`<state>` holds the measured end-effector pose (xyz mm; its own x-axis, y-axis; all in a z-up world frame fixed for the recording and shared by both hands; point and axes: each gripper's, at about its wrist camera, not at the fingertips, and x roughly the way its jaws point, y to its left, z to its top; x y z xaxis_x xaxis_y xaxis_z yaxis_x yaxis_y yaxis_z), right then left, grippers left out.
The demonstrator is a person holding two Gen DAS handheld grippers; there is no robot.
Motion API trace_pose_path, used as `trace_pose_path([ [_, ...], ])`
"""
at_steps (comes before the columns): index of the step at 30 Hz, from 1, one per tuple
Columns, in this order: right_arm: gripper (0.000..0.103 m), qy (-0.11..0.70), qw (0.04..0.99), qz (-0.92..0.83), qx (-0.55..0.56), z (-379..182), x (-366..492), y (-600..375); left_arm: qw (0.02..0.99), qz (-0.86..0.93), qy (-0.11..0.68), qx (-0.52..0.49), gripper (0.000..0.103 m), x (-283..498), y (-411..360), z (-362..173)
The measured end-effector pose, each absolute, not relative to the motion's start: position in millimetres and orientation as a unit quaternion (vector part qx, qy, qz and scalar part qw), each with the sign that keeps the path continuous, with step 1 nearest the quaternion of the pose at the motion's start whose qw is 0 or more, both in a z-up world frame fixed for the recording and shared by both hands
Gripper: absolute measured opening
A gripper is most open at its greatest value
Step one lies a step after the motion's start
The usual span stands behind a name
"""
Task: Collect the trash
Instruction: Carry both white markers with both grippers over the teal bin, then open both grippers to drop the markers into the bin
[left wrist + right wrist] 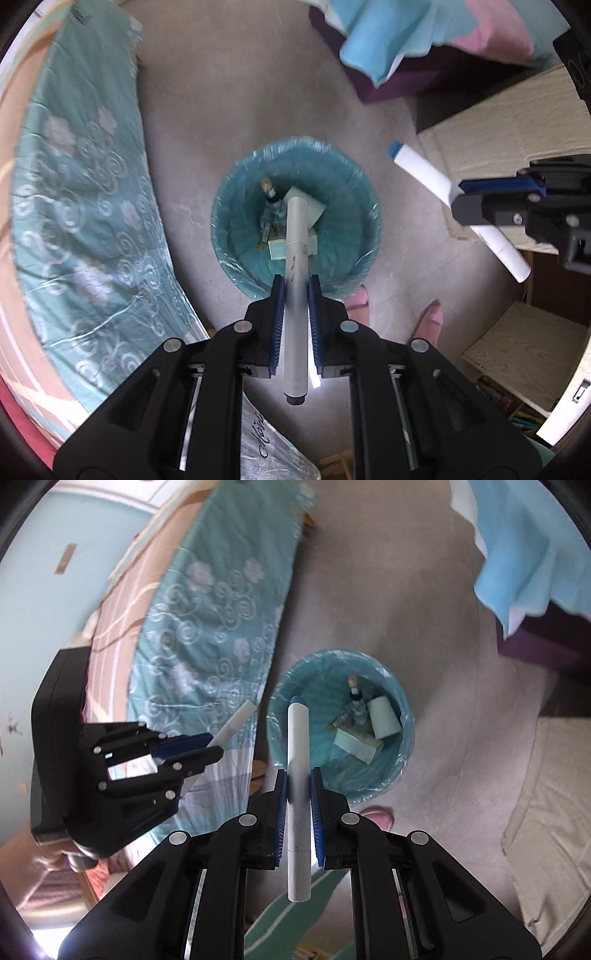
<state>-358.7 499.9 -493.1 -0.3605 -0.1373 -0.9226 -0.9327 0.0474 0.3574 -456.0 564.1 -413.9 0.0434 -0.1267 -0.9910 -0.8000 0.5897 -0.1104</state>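
Hovering above the bin, the left gripper is clamping a grey marker between its blue pads, the marker's far end reaching over the bin's opening and its dark cap end sticking back toward the handle. The right gripper is likewise gripping a white marker with a blue cap, and it is hanging to the bin's near left in its own view, the blue cap just overlapping the rim. From the left camera that same white marker is showing well off to the bin's right, slanting over the grey floor, pinched in the right gripper. Inside the bin, which is lined with a teal bag, a small bottle, a pale box and a white roll are lying together at the bottom. A bed with a teal swirl-patterned cover is running along the bin's left side. Two pink slippers are standing just on the bin's near side. Beyond the bin, blue and pink cloth is draping over something dark purple.
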Motion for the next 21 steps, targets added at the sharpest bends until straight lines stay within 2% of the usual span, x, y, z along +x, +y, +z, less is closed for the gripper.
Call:
trace_pose_path([
  [10, 0.014, 0.704, 0.396, 0.459, -0.369, -579.8, -340.6, 502.0, 0.568, 0.256, 0.672, -0.4, 0.011, -457.7, 567.0, -498.0],
  [13, 0.017, 0.721, 0.399, 0.444, -0.352, -594.0, -336.8, 502.7, 0.559, 0.254, 0.675, -0.408, 0.013, -456.4, 569.1, -510.8],
  [14, 0.017, 0.725, 0.398, 0.449, -0.34, -595.3, -336.7, 503.6, 0.557, 0.255, 0.677, -0.409, 0.018, -456.1, 569.6, -514.5],
  [15, 0.018, 0.721, 0.399, 0.452, -0.342, -595.0, -337.6, 505.0, 0.553, 0.256, 0.679, -0.41, 0.029, -456.0, 570.2, -517.6],
  [16, 0.025, 0.715, 0.401, 0.453, -0.35, -596.4, -339.6, 507.3, 0.552, 0.259, 0.681, -0.406, 0.03, -455.7, 570.4, -519.8],
  [17, 0.028, 0.713, 0.4, 0.453, -0.355, -598.8, -340.8, 508.7, 0.55, 0.259, 0.685, -0.402, 0.029, -454.9, 570.4, -521.3],
  [21, 0.033, 0.707, 0.401, 0.459, -0.358, -596.2, -338.5, 512.5, 0.542, 0.262, 0.686, -0.407, 0.043, -455.5, 570.3, -524.1],
])
